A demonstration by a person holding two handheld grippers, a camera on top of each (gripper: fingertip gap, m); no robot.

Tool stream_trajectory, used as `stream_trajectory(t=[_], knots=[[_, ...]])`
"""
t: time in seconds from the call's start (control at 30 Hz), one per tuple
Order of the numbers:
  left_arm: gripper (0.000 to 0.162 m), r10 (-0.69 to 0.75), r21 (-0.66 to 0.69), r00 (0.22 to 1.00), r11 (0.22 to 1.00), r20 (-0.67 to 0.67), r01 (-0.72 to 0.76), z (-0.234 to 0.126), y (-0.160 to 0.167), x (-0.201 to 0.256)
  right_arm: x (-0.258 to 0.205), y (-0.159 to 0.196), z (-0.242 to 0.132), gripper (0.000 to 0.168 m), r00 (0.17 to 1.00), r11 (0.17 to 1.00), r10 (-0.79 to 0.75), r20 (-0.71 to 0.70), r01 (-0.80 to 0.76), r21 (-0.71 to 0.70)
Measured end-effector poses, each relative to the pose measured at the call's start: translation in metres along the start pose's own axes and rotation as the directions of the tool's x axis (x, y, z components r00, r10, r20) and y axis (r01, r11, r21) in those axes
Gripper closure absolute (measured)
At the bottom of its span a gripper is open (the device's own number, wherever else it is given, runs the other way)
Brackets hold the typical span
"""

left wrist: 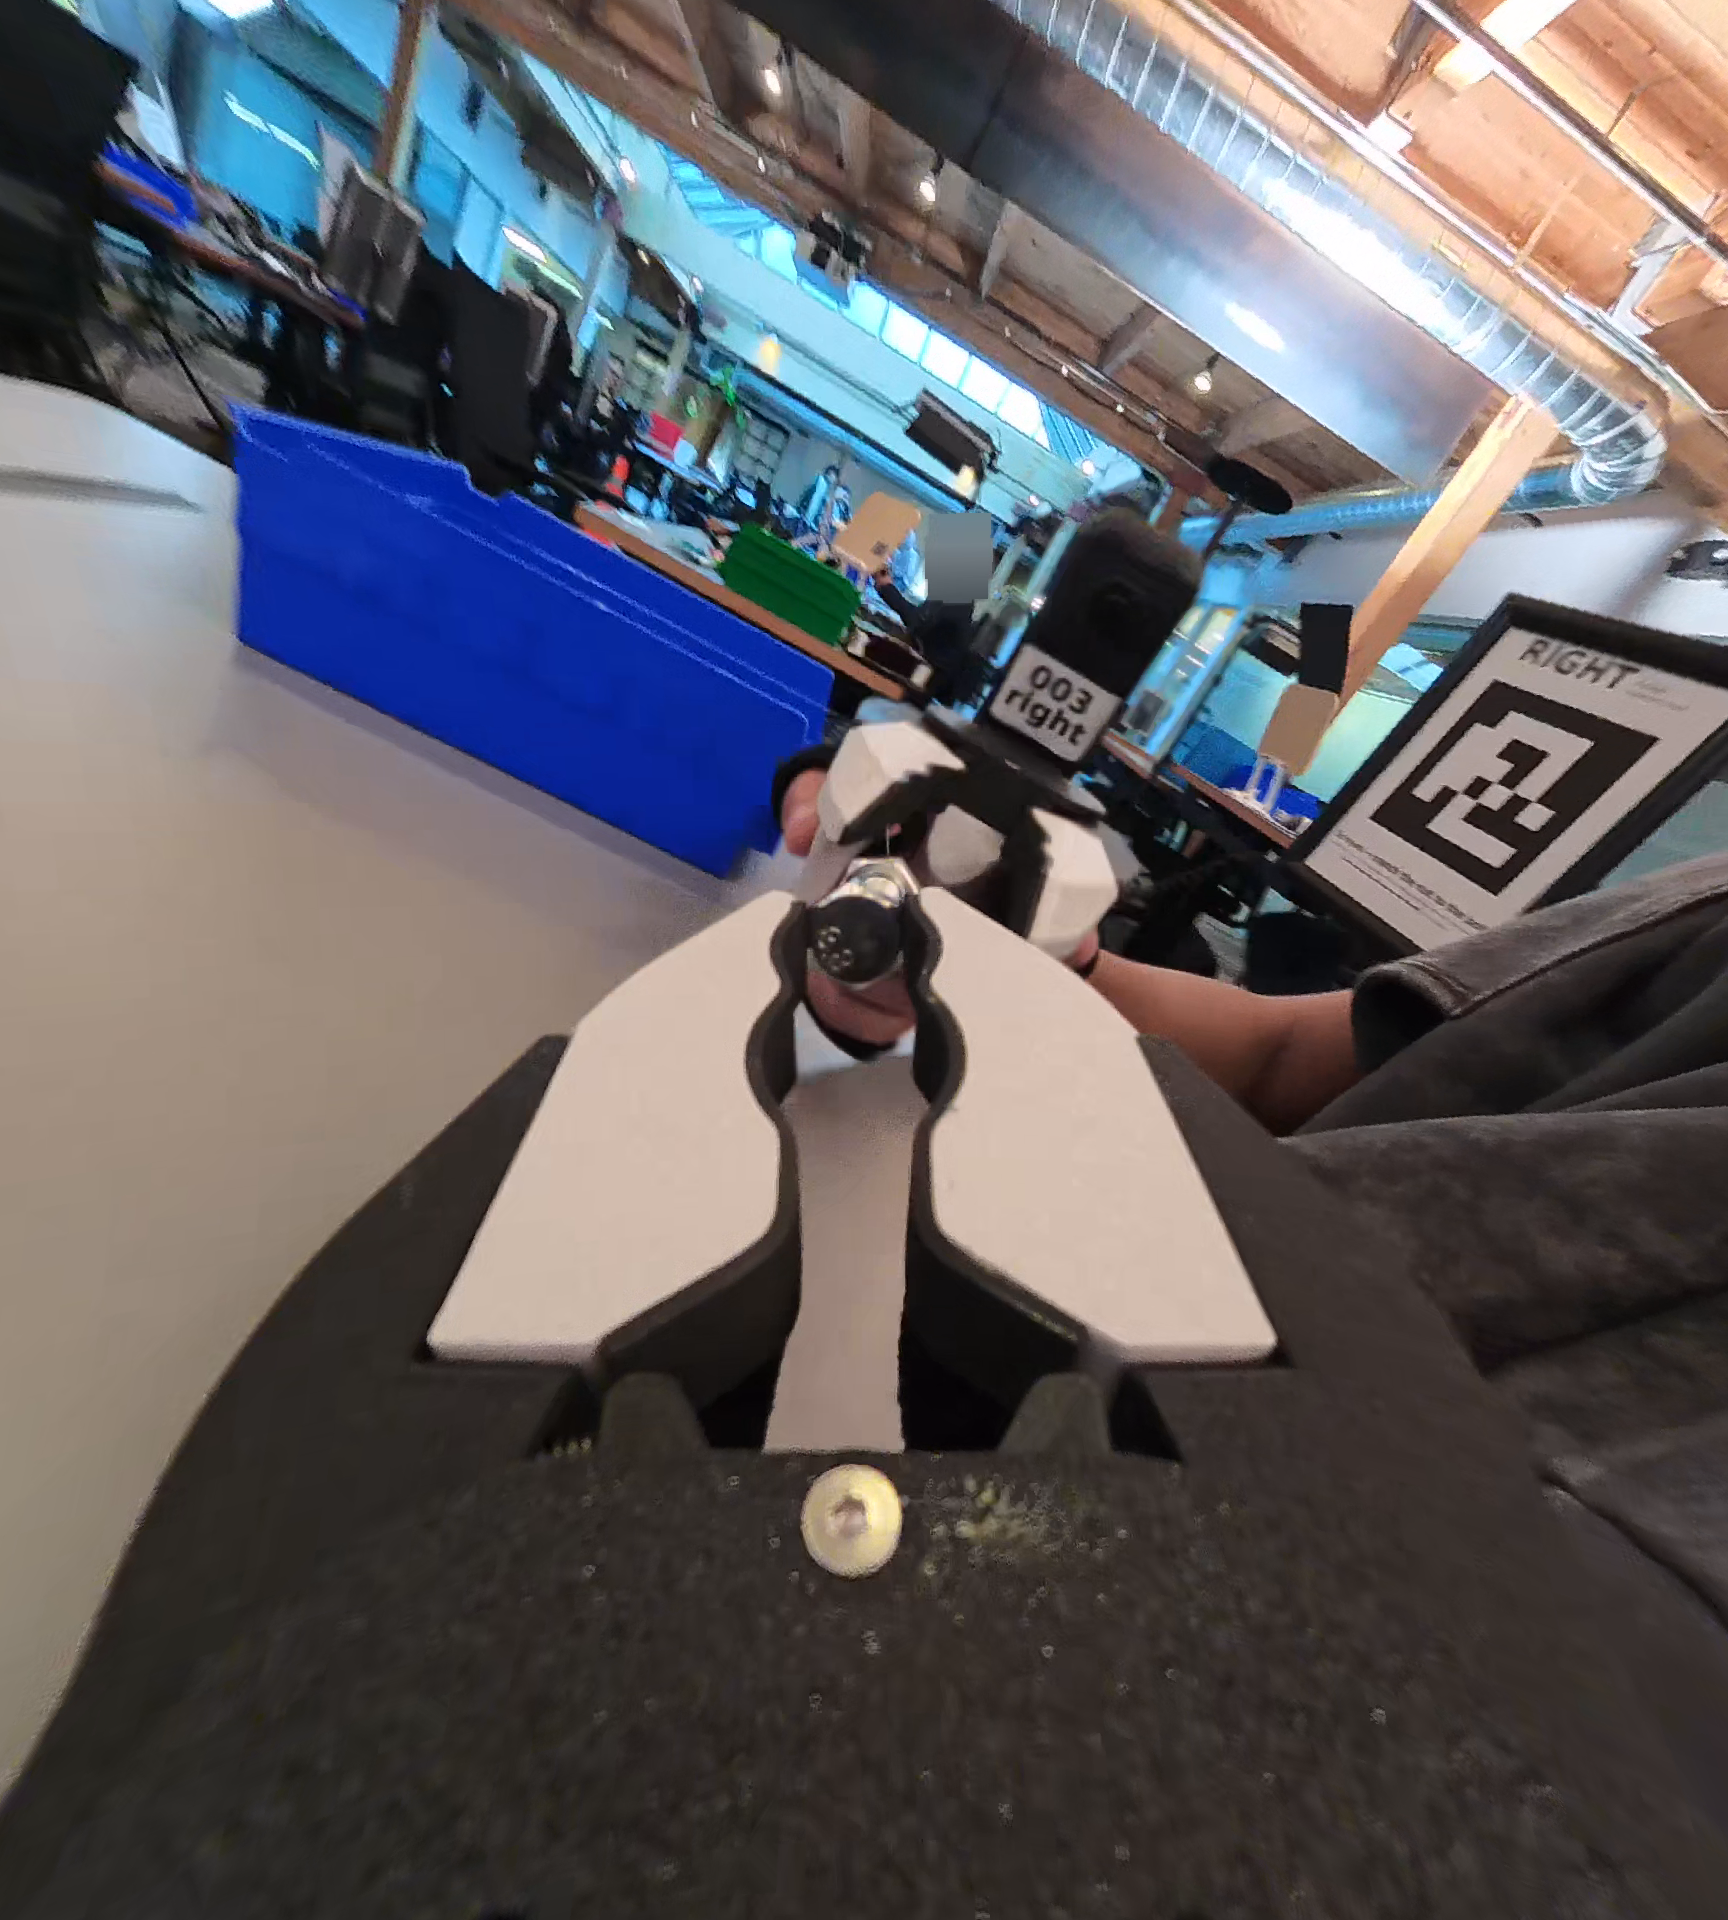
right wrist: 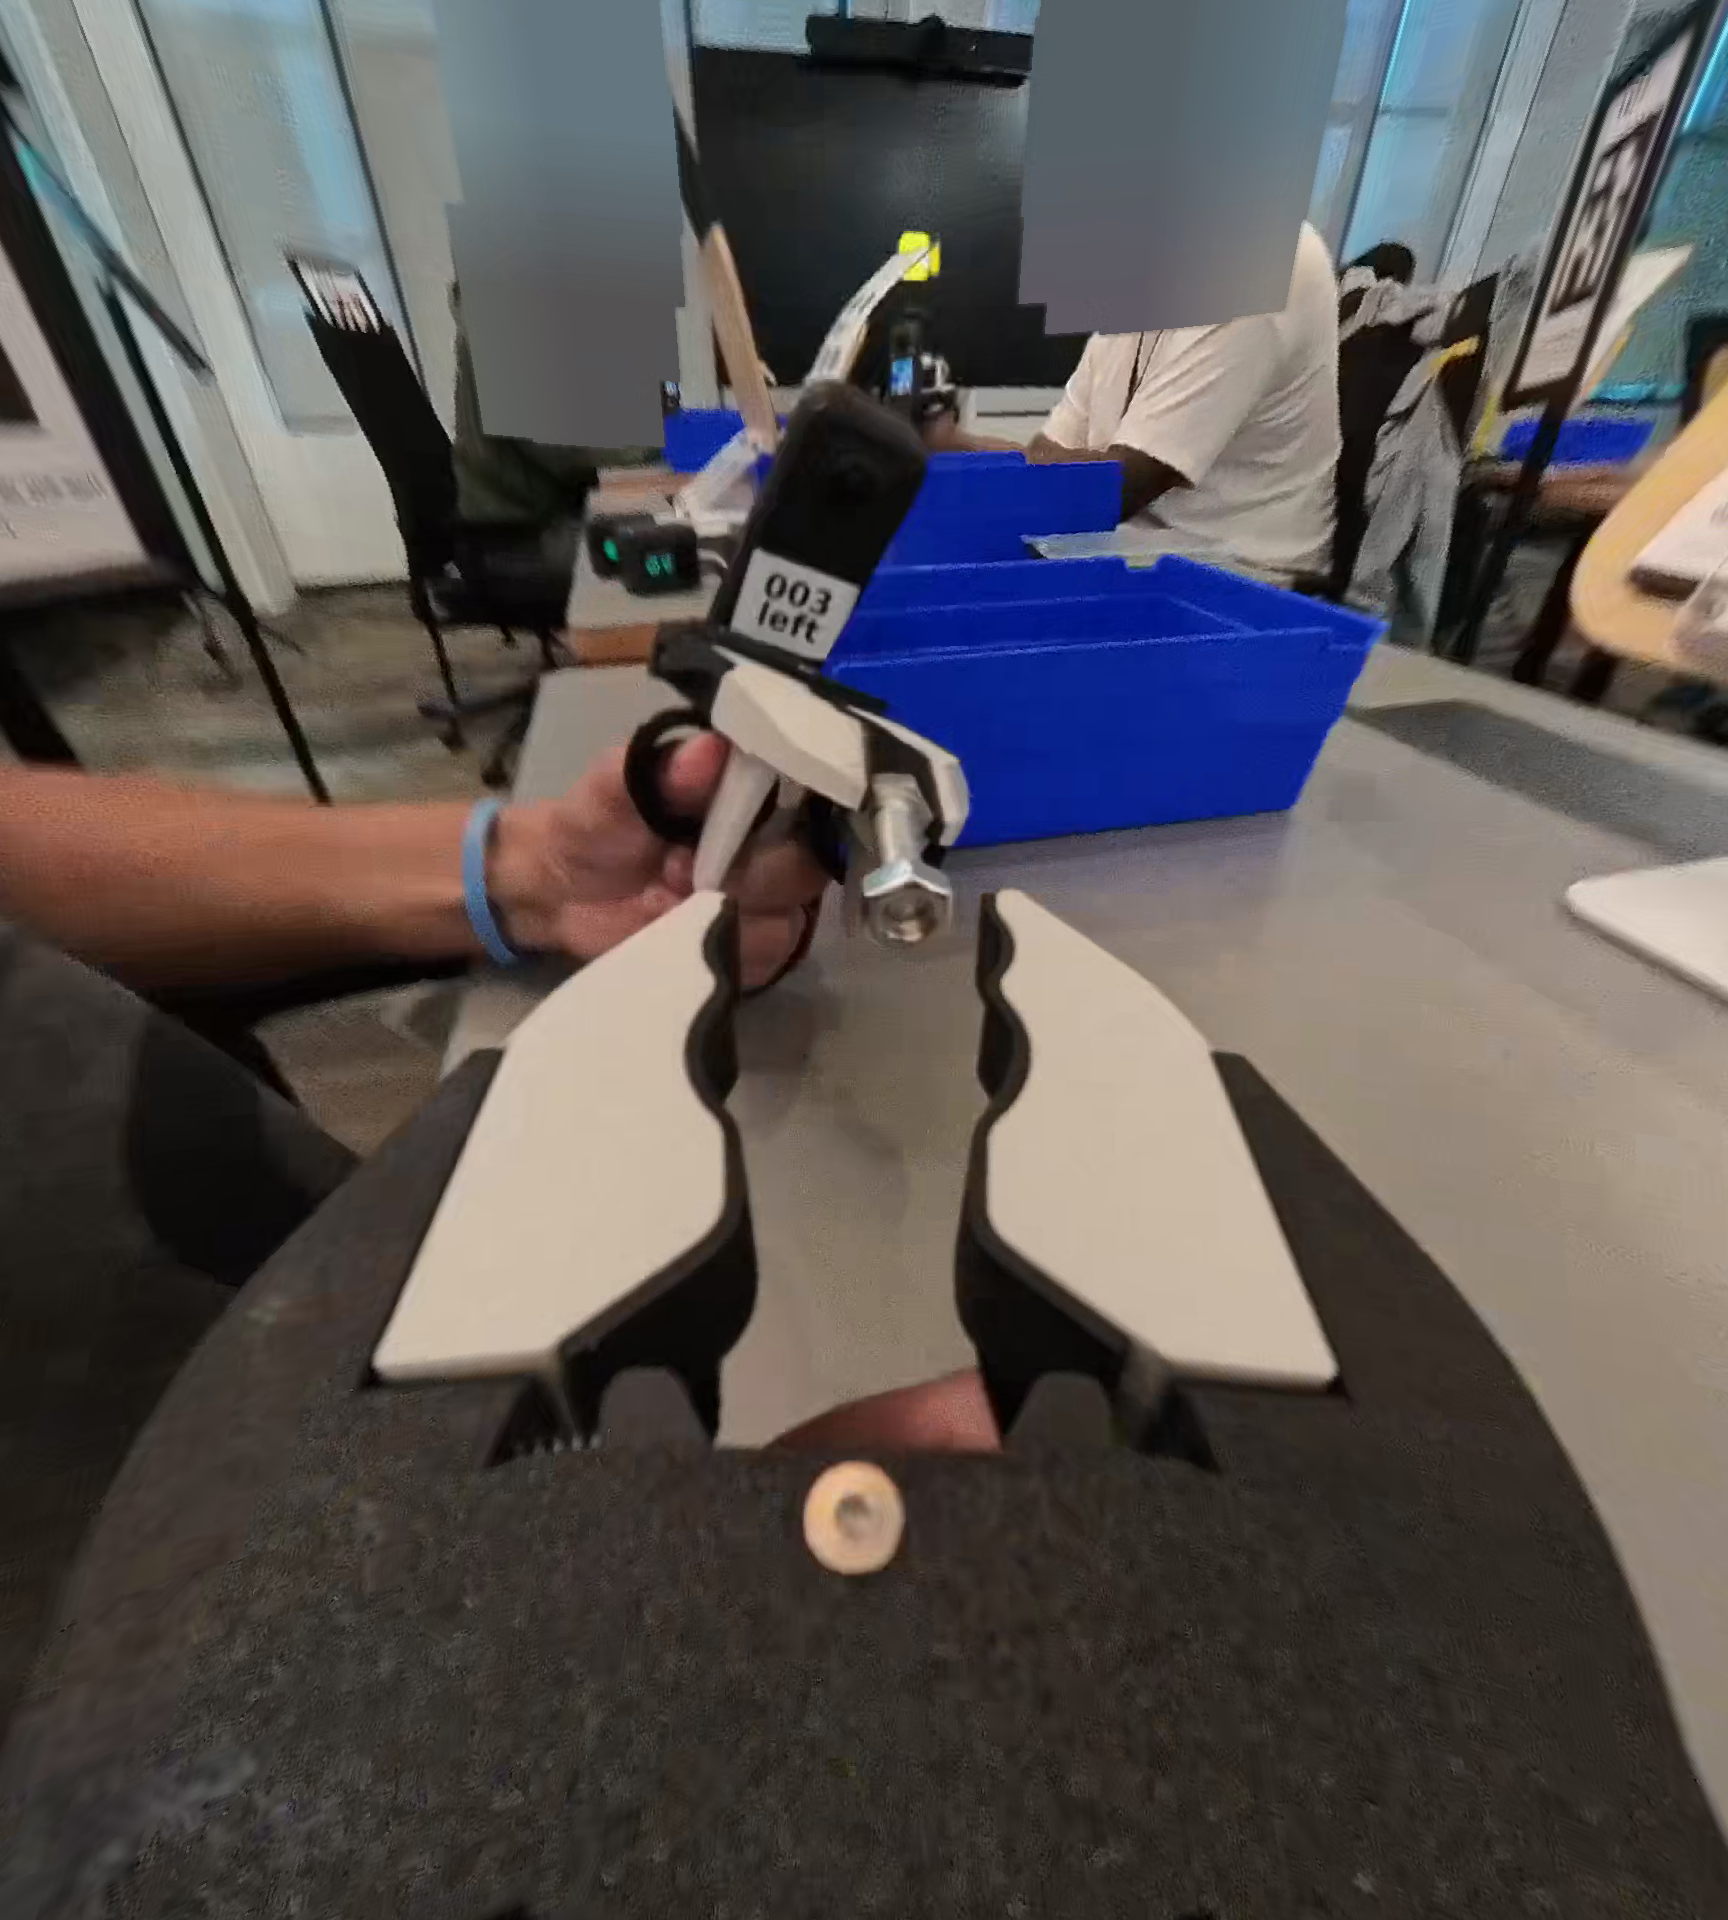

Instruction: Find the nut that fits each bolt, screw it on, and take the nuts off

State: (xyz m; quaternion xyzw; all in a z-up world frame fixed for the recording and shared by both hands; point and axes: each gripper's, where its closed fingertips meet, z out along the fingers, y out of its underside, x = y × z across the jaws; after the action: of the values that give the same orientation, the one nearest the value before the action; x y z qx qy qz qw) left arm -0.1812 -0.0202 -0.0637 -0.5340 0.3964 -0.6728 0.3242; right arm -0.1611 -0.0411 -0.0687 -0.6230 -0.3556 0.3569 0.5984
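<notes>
My left gripper (left wrist: 855,940) pinches a steel hex bolt (left wrist: 852,943) by its head end, jaws pressed against it, holding it in the air above the grey table (left wrist: 216,935) with the shank pointing toward my right gripper (right wrist: 855,935). That one stands spread and empty, its fingertips just short of the hex nut (right wrist: 907,896) sitting at the far end of the bolt. I judge the pair stiff, fairly heavy for their size and slick: bare metal on smooth pads will want to slip, so I should take the nut across two opposite flats, squarely, rather than on its corners. The left wrist view gives me only the bolt's round head face seated in the notch of my fingers, with the right gripper and the hand on it behind; the nut is mostly hidden there. The right wrist view shows what that one cannot: the nut's open face, the shank behind it, and a blue bin (right wrist: 1099,717) on the table beyond.
</notes>
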Motion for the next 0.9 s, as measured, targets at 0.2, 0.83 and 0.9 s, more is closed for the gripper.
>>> stream_trajectory(t=[0.2,0.83,0.9], knots=[[0.145,0.108,-0.018,0.992,0.994,0.071,-0.107,-0.006,-0.001,-0.006,0.007,0.013,0.014,0.124,0.535,0.572,0.811,0.237,-0.809,-0.134],[0.145,0.021,-0.052,0.997,0.998,0.071,-0.017,-0.002,0.008,-0.013,0.016,0.018,0.02,0.151,0.76,0.773,0.634,0.142,-0.63,-0.076],[0.145,-0.033,-0.041,0.999,0.999,0.023,0.034,-0.002,0.007,-0.009,0.015,0.016,0.019,0.151,0.938,0.936,0.343,0.051,-0.337,-0.099]])
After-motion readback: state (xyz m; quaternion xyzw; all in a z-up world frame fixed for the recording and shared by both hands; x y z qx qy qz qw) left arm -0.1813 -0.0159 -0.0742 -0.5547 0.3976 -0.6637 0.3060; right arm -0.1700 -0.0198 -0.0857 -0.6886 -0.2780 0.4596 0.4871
